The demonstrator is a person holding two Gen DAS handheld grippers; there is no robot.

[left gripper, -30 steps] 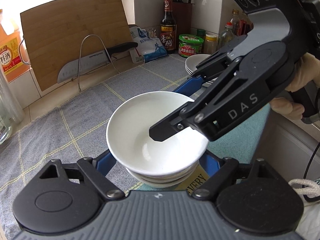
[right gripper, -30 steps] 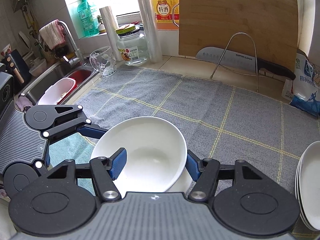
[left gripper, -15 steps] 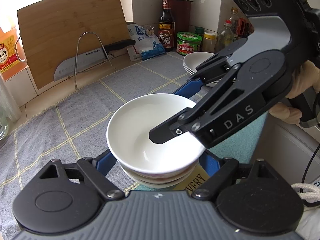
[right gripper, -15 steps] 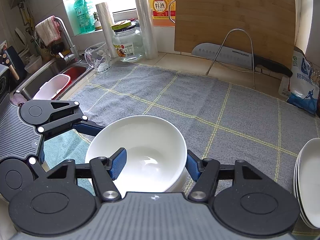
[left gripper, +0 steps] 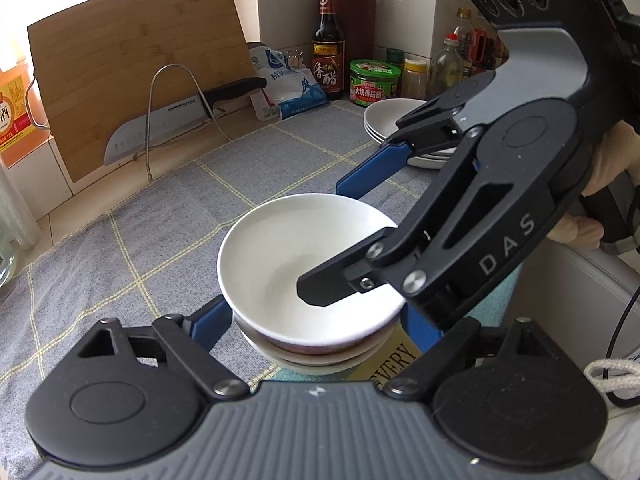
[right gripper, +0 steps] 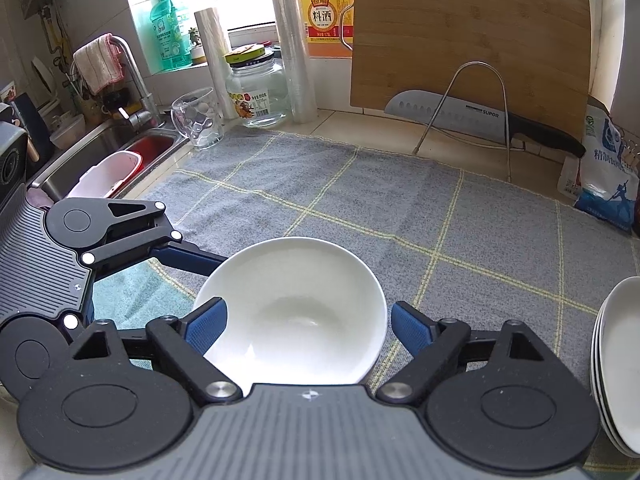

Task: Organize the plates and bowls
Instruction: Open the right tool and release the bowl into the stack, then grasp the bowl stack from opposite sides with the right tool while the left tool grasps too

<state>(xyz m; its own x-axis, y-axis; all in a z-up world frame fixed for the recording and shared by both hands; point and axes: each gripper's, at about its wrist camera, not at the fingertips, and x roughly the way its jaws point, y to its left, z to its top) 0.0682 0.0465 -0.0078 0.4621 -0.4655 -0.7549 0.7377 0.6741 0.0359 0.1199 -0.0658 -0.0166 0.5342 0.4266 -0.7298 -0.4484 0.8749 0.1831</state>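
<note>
A white bowl [left gripper: 296,264] [right gripper: 296,304] sits on top of a short stack of bowls [left gripper: 320,354] at the near edge of the counter. My right gripper [right gripper: 308,316] [left gripper: 326,240] comes in from the right. Its jaws are opening around the top bowl. The right pad [right gripper: 412,328] stands clear of the rim, and the left pad [right gripper: 206,322] is just at it. My left gripper [left gripper: 316,312] flanks the lower stack. Its jaws are opening slightly, with the blue fingers [left gripper: 210,320] close beside the stack. A stack of white plates [left gripper: 394,120] [right gripper: 620,360] stands to the right.
A grey checked cloth [right gripper: 360,200] covers the counter, with a teal cloth [right gripper: 132,292] and a book [left gripper: 394,360] under the bowls. A cutting board [right gripper: 468,40] and a knife [right gripper: 460,114] in a wire rack stand behind. The sink [right gripper: 120,152], a glass cup [right gripper: 198,120] and a jar [right gripper: 256,88] are at the left. Sauce bottles [left gripper: 328,48] line the back right.
My right gripper's fingers have spread apart off the white bowl, which stays on the stack. Neither gripper has shifted its place.
</note>
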